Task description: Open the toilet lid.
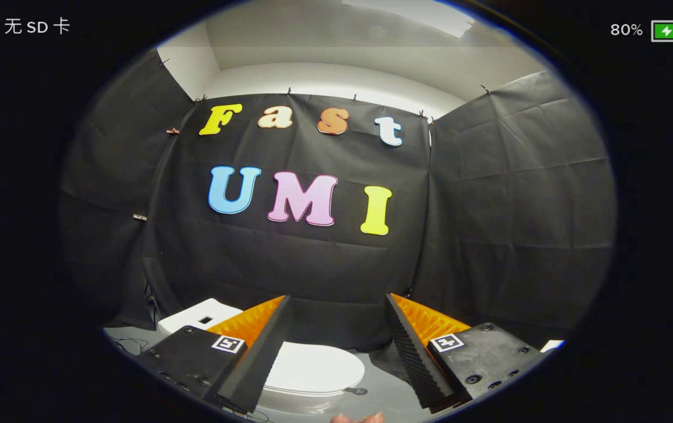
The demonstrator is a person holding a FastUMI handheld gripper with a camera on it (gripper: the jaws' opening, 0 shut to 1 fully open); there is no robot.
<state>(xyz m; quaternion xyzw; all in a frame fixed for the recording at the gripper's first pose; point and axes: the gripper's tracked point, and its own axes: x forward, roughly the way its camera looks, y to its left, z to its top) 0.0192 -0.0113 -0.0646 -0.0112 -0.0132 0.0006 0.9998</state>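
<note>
A white toilet stands low on the grey floor, below and beyond my fingers. Its closed lid [312, 369] lies flat, showing in the gap between the two fingers and partly hidden by the left one. The white tank [198, 315] rises behind the left finger. My gripper [338, 299] is open, its fingers spread wide with nothing between them, held well above the lid and apart from it.
Black cloth walls [489, 223] close the booth on three sides right behind the toilet. Cables [127, 343] lie on the floor left of the tank. A person's fingertips [357, 418] show at the bottom.
</note>
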